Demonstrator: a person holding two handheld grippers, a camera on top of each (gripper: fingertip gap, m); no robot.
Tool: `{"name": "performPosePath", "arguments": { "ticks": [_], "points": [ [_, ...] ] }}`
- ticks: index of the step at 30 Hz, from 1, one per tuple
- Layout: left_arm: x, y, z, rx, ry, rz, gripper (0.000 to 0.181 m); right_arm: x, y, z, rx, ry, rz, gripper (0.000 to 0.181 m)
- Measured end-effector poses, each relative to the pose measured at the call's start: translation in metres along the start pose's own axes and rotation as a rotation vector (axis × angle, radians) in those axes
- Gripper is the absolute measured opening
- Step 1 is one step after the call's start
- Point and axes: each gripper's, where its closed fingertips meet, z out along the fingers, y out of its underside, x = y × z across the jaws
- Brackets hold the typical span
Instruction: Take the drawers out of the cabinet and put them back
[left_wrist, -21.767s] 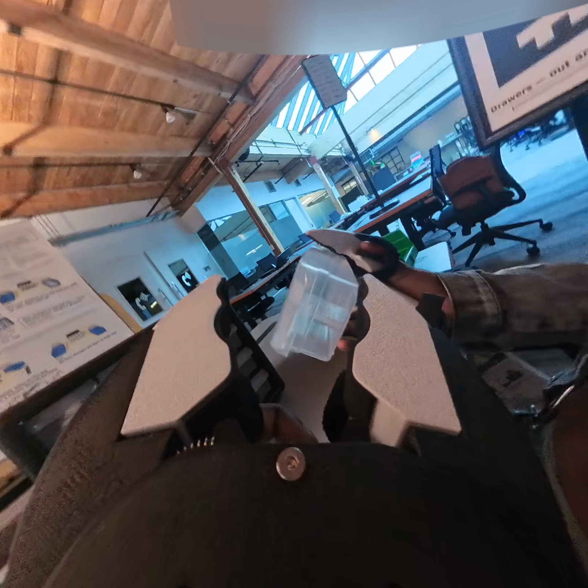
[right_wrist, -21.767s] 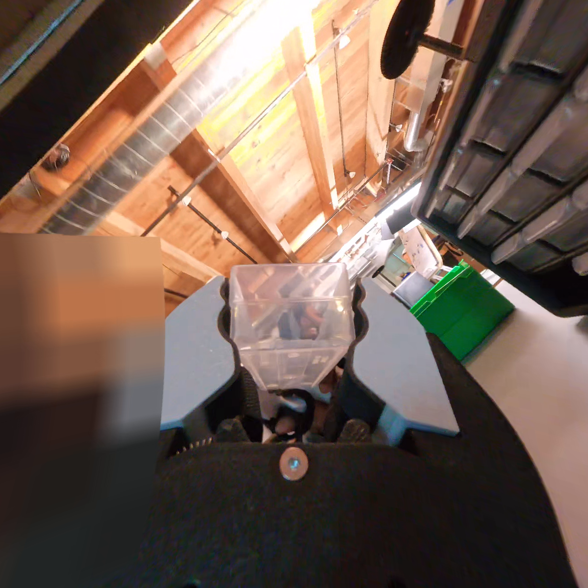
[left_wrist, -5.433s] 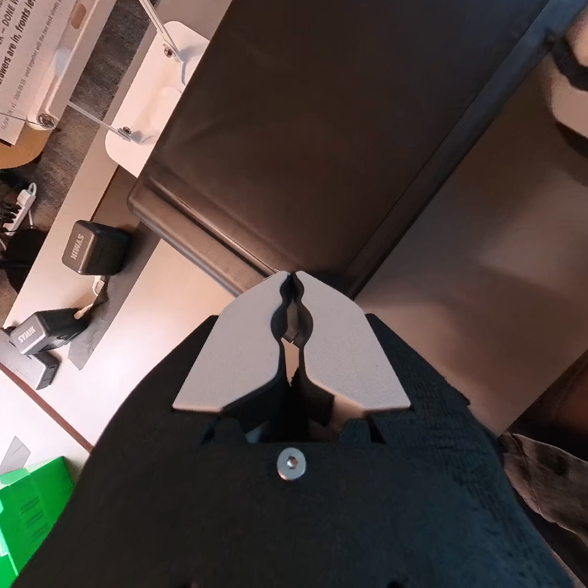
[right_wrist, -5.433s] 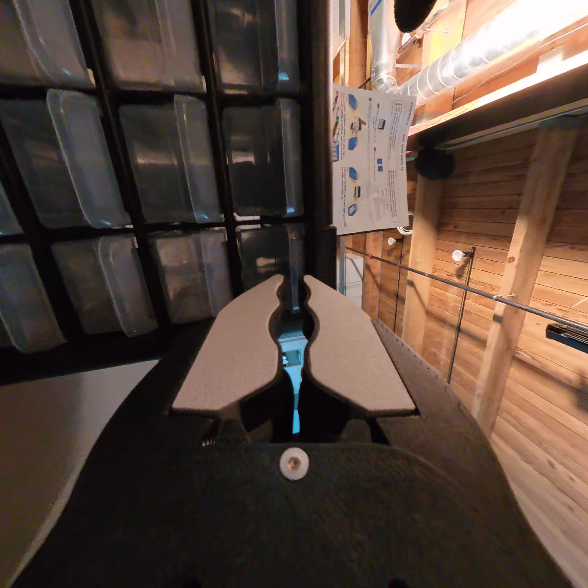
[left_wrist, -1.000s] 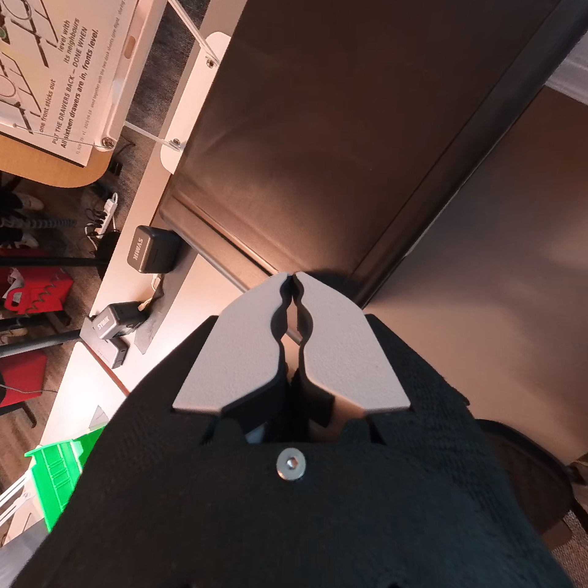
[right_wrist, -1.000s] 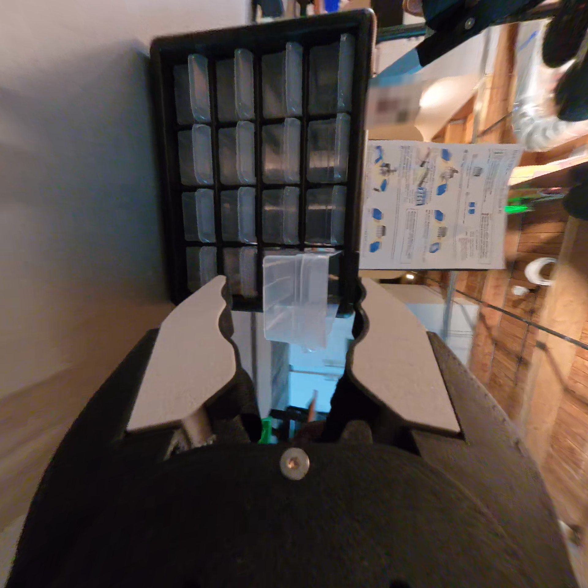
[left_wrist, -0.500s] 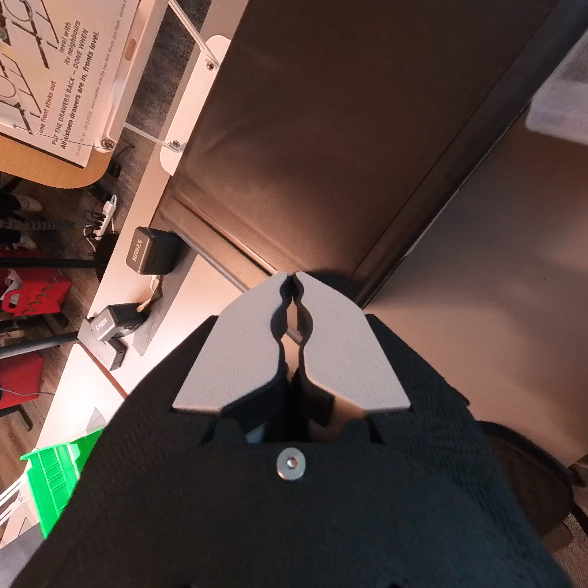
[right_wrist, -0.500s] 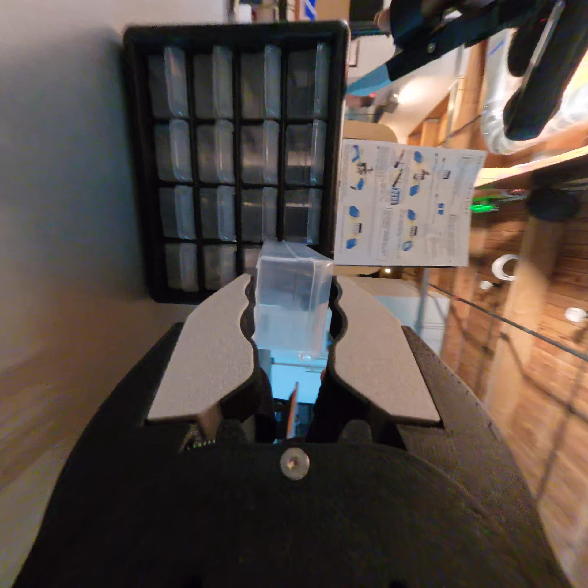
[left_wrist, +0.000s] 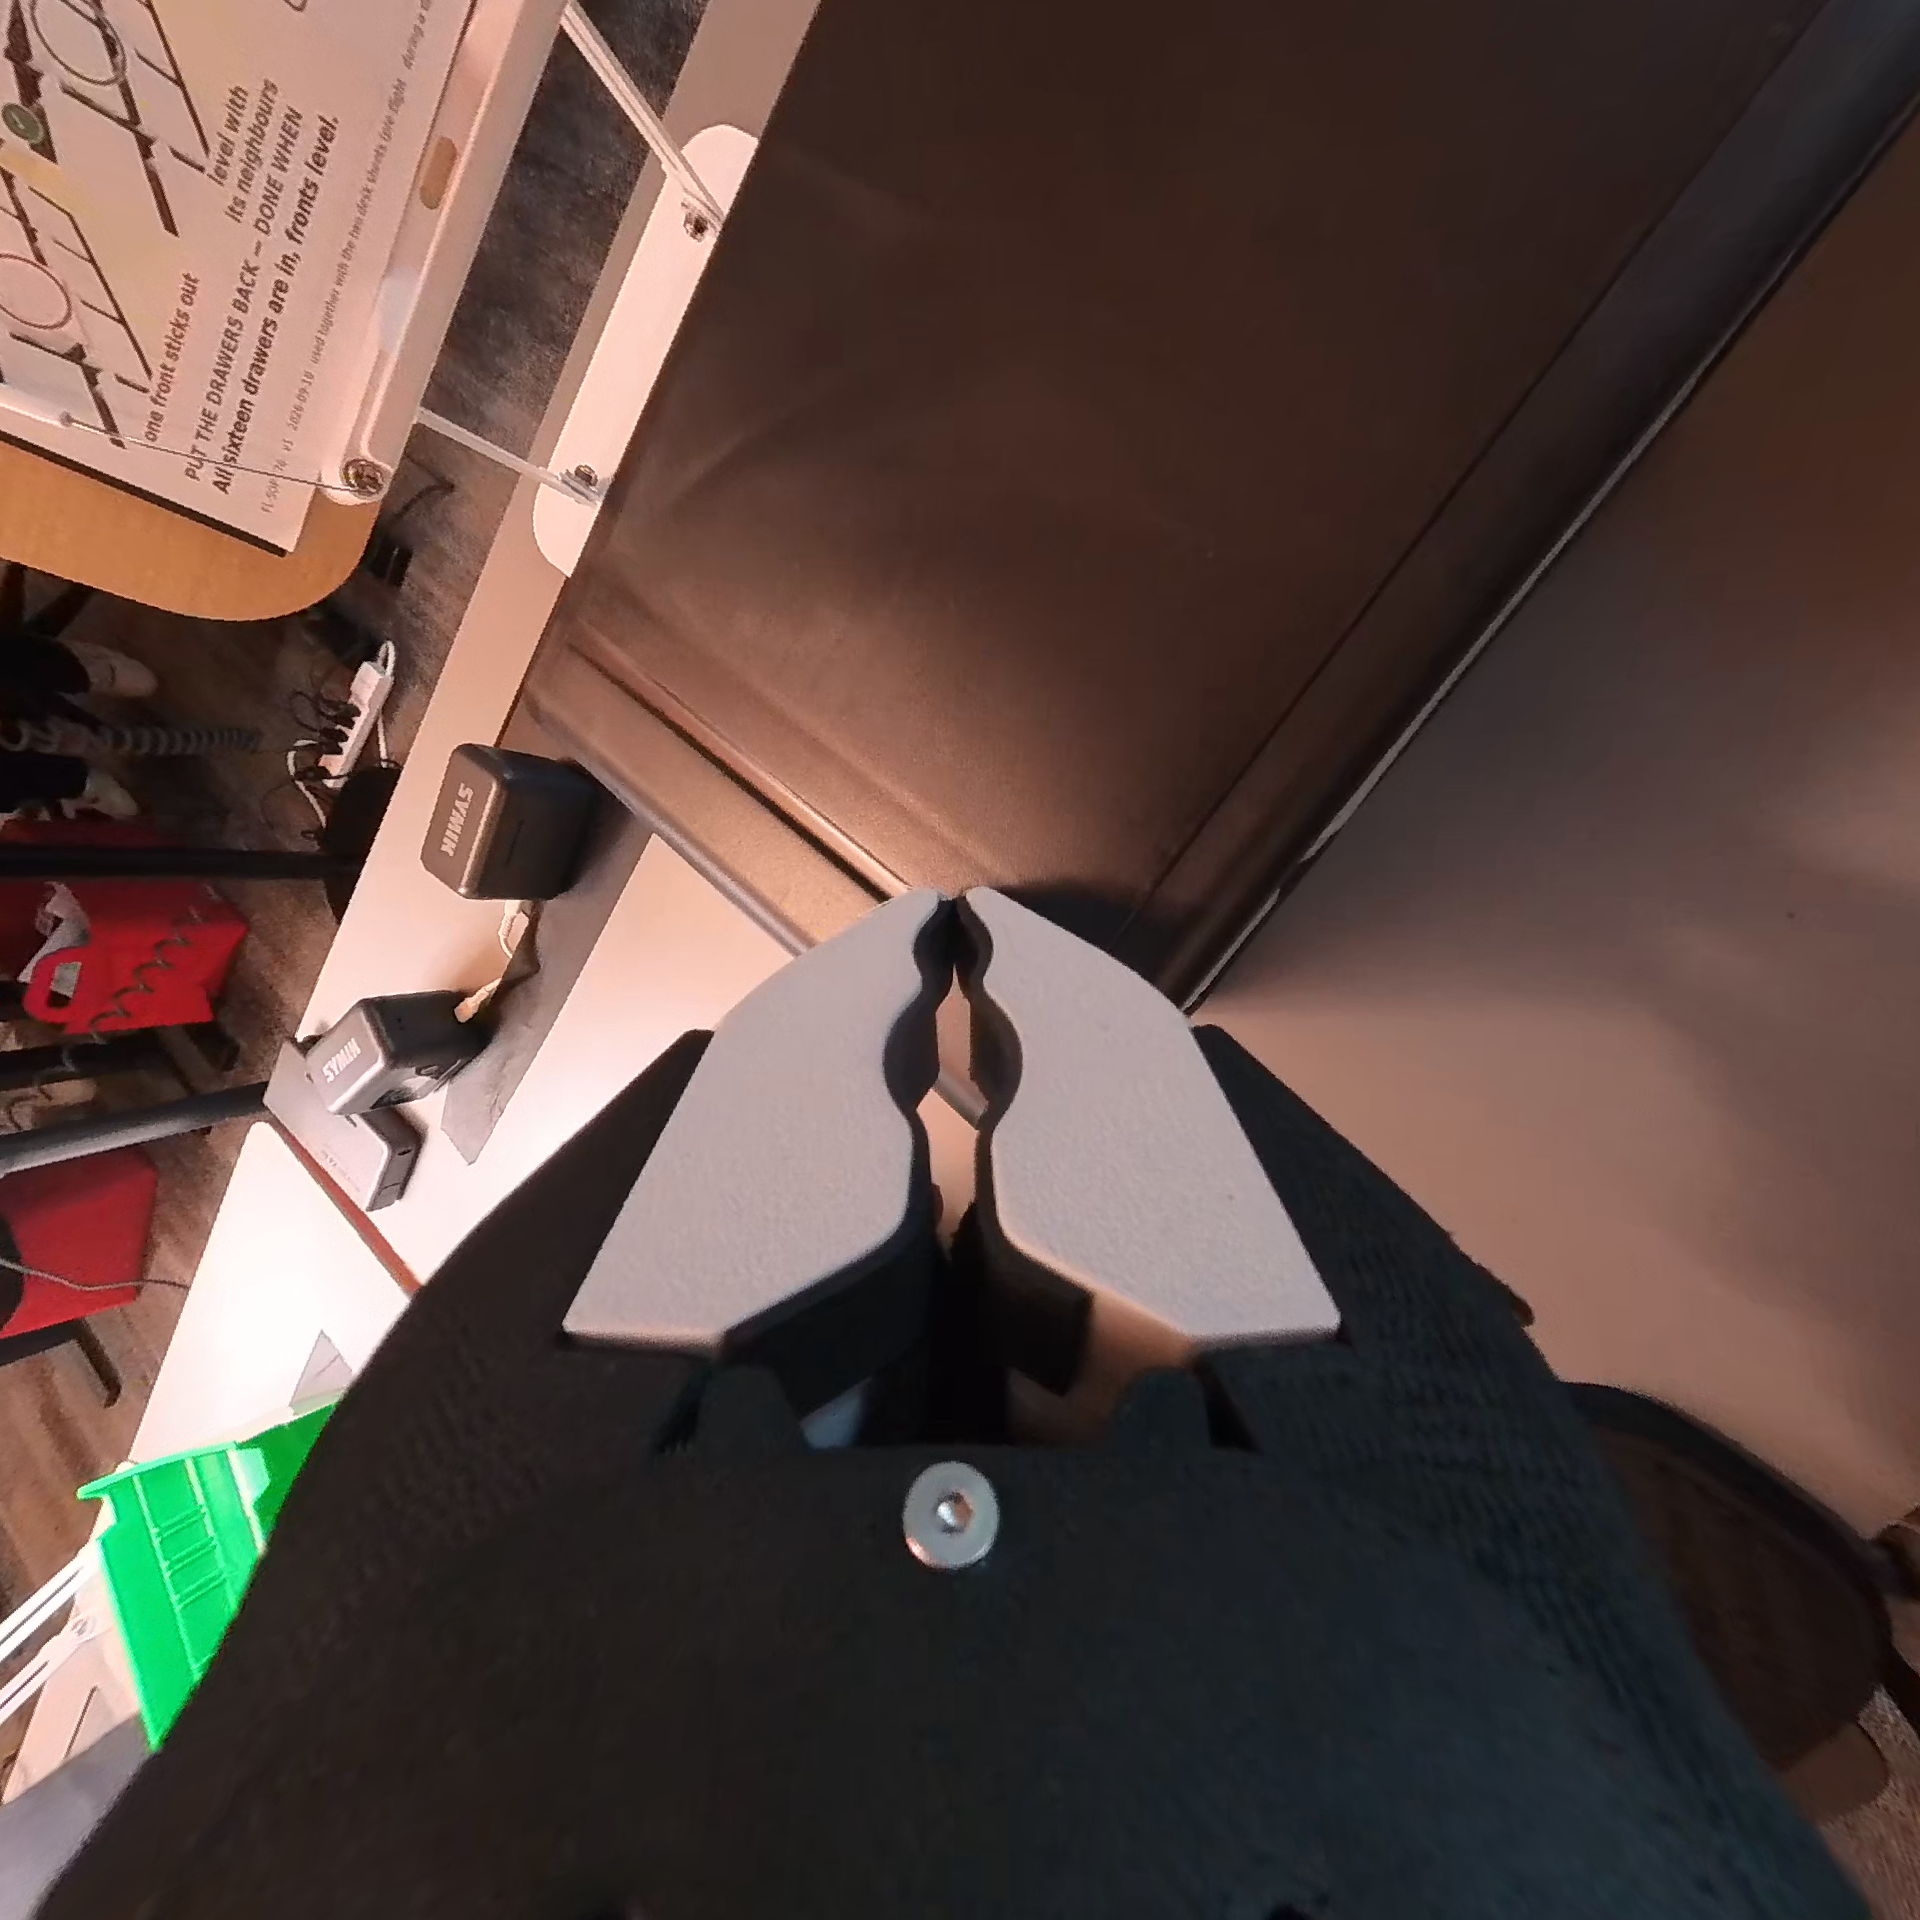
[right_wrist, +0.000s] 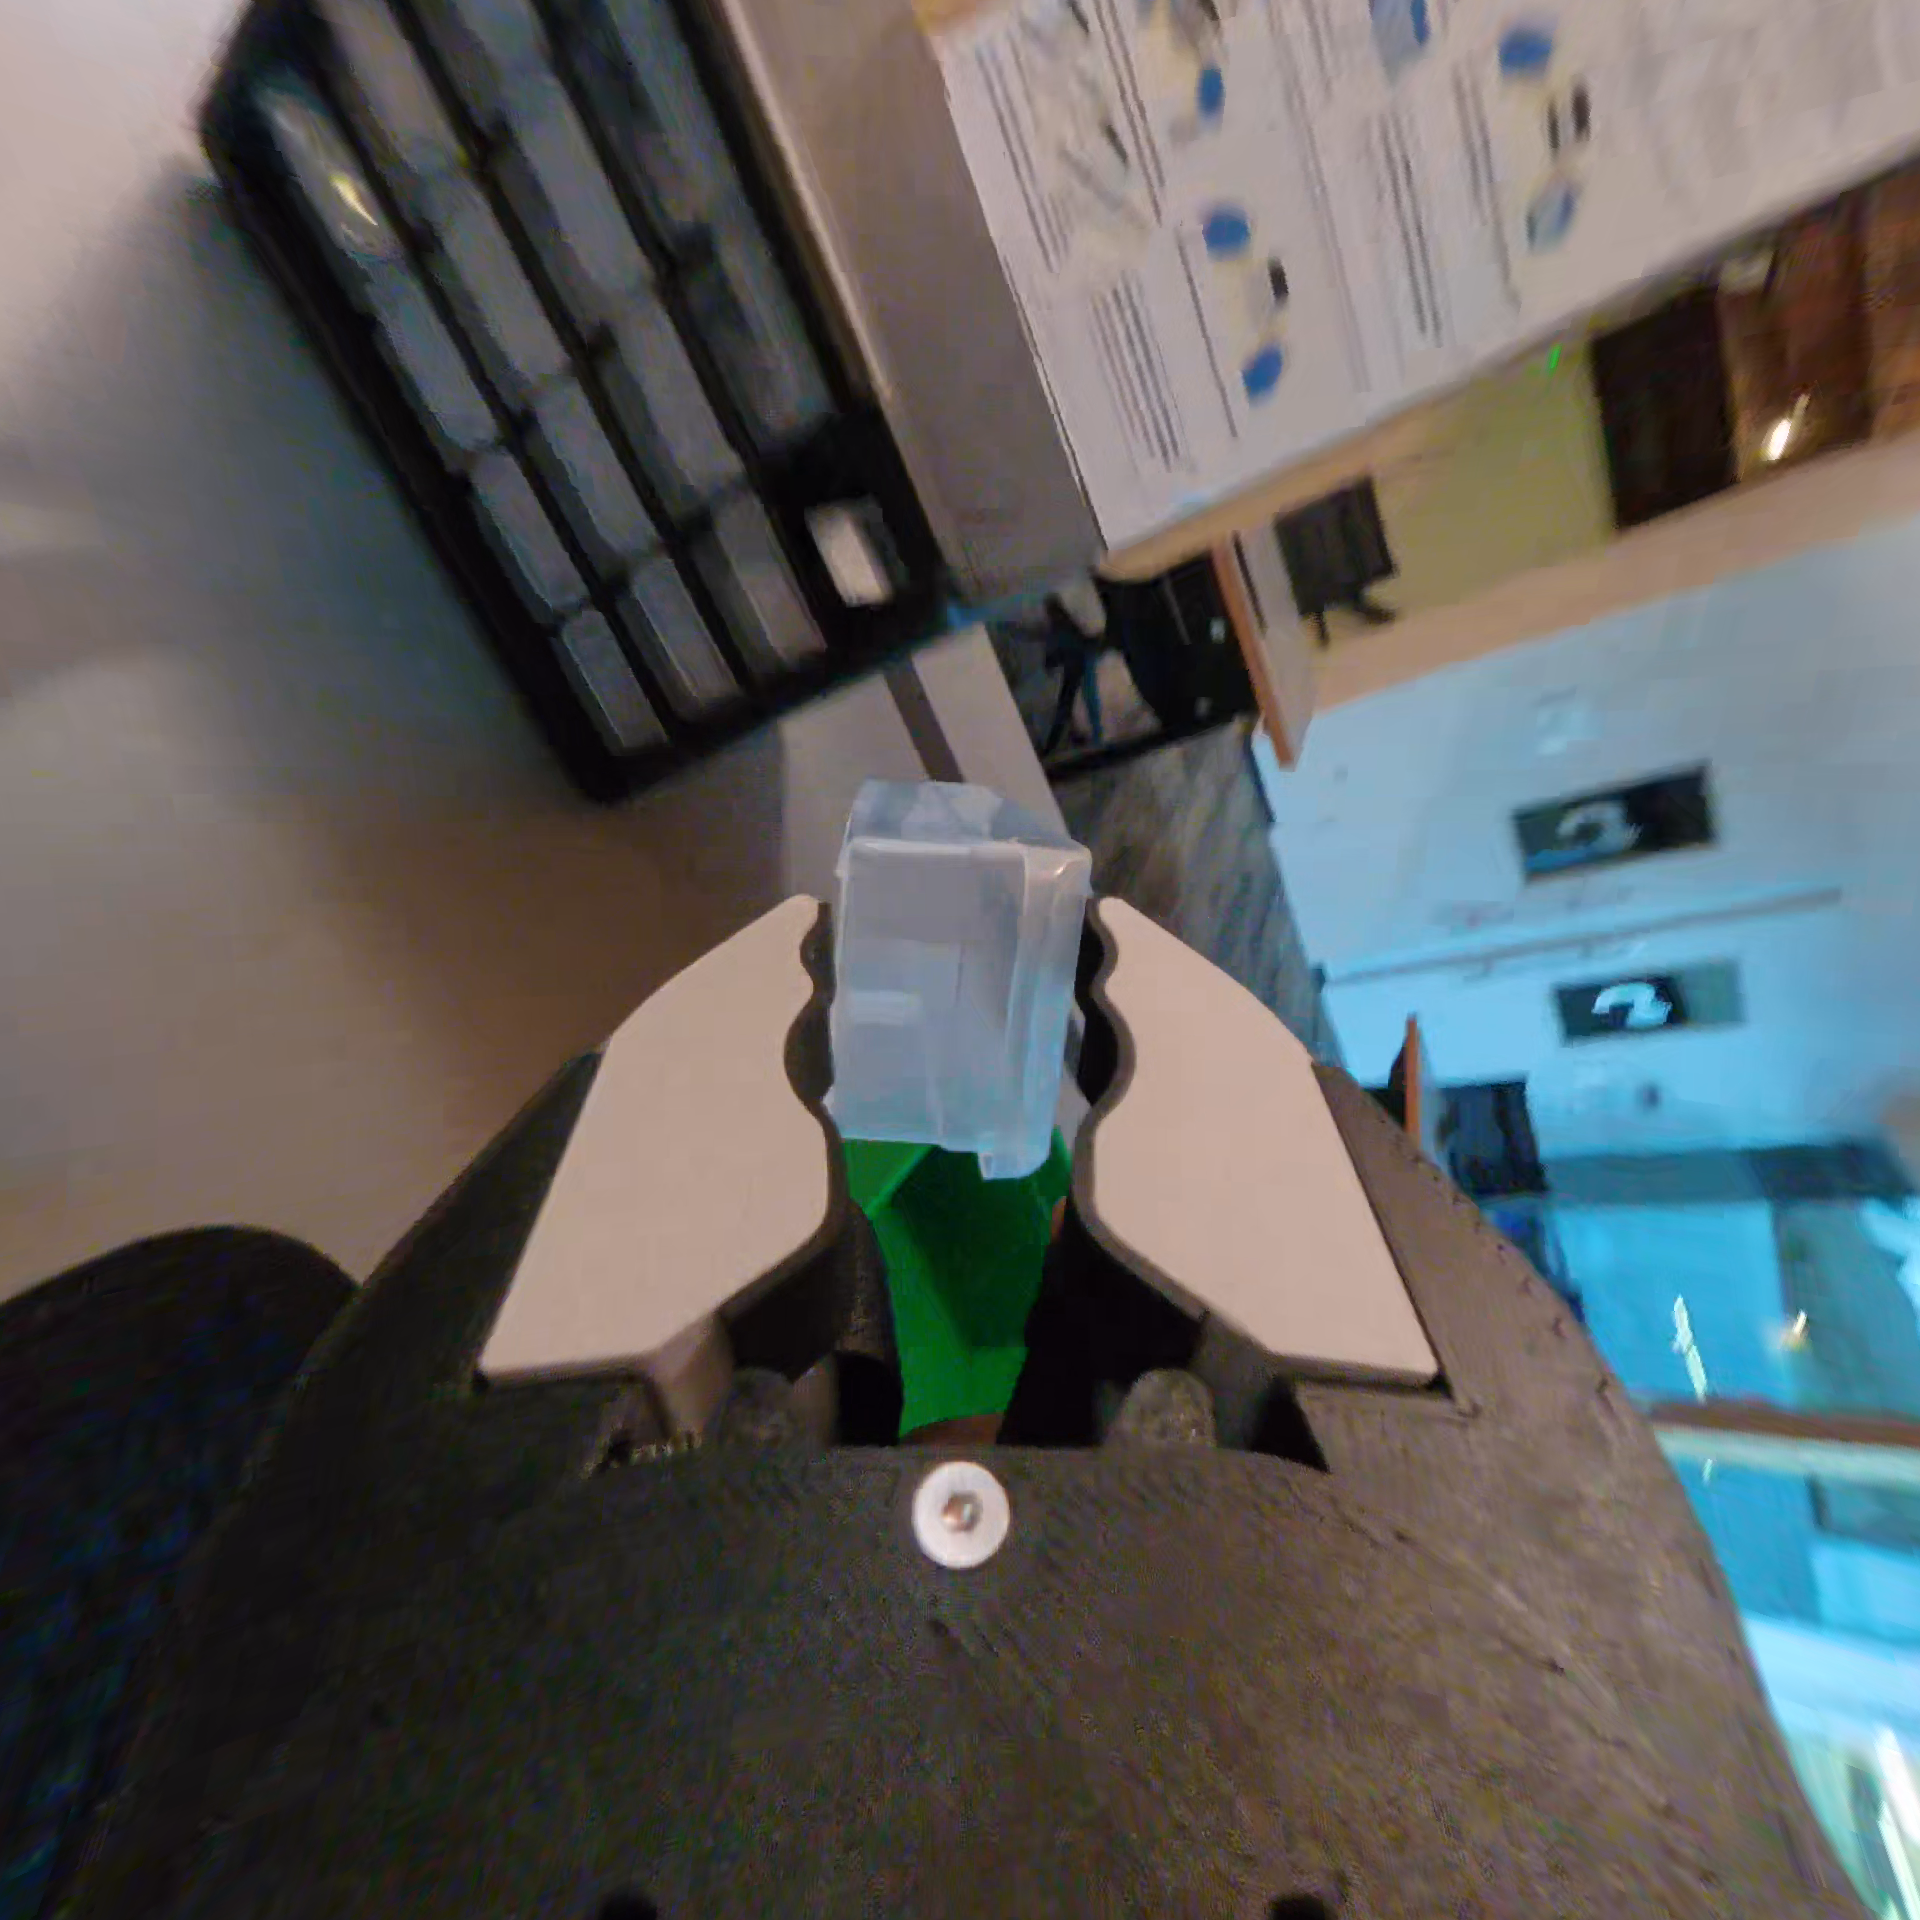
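The black cabinet (right_wrist: 727, 717) stands at the upper left of the right wrist view, its slots filled with several clear drawers. One corner slot (right_wrist: 847, 499) looks dark and open. My right gripper (right_wrist: 951, 914) is shut on a clear plastic drawer (right_wrist: 951, 997), held in the air away from the cabinet. In the left wrist view my left gripper (left_wrist: 954, 909) is shut with nothing in it, its tips at the edge of the cabinet's smooth dark outer panel (left_wrist: 1039, 416).
A green bin (right_wrist: 956, 1278) shows between my right fingers and in the left wrist view (left_wrist: 187, 1538). Black battery packs (left_wrist: 499, 826) lie on the pale table (left_wrist: 1662, 831) beside the cabinet. Instruction sheets stand nearby (right_wrist: 1351, 208) (left_wrist: 208, 260).
My right gripper closed on the clear drawer, drew it out and back from the cabinet, and swung to the side. My left gripper has stayed shut against the cabinet.
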Motion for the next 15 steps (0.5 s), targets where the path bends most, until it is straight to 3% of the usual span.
{"name": "performPosePath", "arguments": {
  "ticks": [5, 15],
  "points": [
    [0.0, 0.0, 0.0, -0.002, -0.002, 0.006, 0.0, 0.028, 0.08, 0.011, -0.231, 0.024, 0.087, 0.045],
    [0.0, 0.0, 0.0, -0.015, -0.016, 0.021, 0.0, 0.023, 0.214, 0.057, -0.621, 0.033, 0.233, 0.045]
  ]
}}
